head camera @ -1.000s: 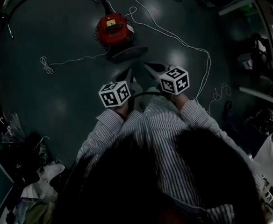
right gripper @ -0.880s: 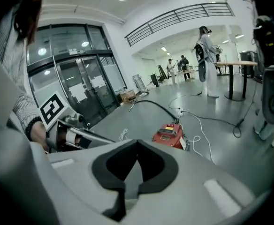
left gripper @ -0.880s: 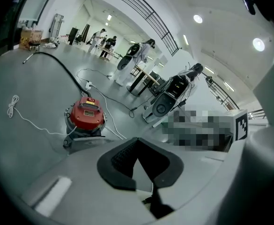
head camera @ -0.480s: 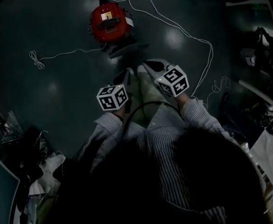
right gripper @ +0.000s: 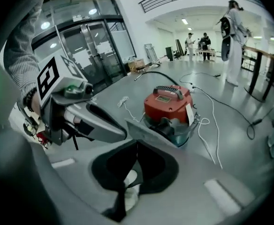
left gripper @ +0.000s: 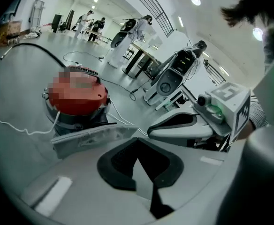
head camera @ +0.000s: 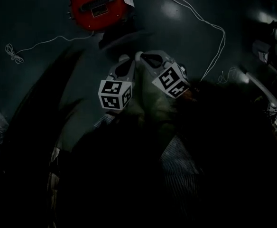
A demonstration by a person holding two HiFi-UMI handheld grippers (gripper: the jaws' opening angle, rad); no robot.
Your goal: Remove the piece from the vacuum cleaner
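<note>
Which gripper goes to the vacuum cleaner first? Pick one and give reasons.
Right, probably. Both grippers are shut and empty, but the right gripper points almost straight at the vacuum cleaner; from the left gripper it lies off to the left.

Red vacuum cleaner (head camera: pixel 98 4), white cord (head camera: pixel 195 14), grey floor (head camera: pixel 34 27), grey-and-white striped sleeve (right gripper: pixel 20 53).

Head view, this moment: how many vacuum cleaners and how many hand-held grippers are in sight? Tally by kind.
Red vacuum cleaner: 1
Hand-held grippers: 2 (left hand-held gripper, right hand-held gripper, both shut and empty)
Total: 3
</note>
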